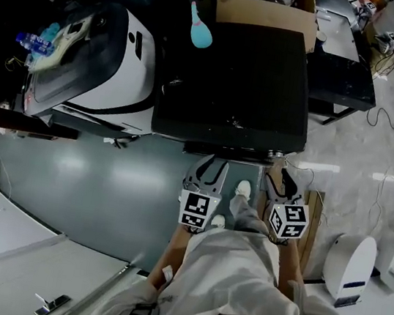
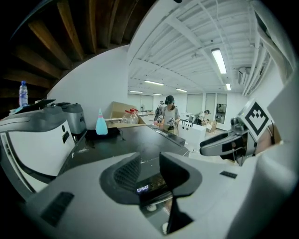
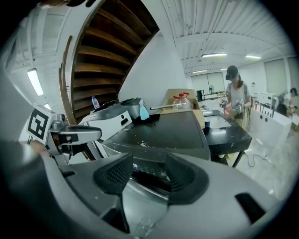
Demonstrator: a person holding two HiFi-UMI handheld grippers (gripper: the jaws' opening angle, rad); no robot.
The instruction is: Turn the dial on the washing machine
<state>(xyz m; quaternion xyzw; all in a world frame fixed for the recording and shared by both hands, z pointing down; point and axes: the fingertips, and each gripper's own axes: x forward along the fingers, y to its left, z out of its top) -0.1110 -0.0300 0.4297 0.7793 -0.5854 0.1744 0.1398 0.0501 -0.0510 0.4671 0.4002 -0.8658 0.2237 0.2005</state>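
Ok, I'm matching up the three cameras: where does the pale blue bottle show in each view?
Head view: pale blue bottle at top centre, just left of the cardboard box.
Left gripper view: bottle left of centre; box to its right.
Right gripper view: bottle near centre; box to its right.
Shared landmark: the cardboard box.

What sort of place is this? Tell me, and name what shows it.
Probably an open lab or workshop hall, not a home: a black-topped washing machine, a cardboard box, ceiling strip lights, and a person at workbenches behind.
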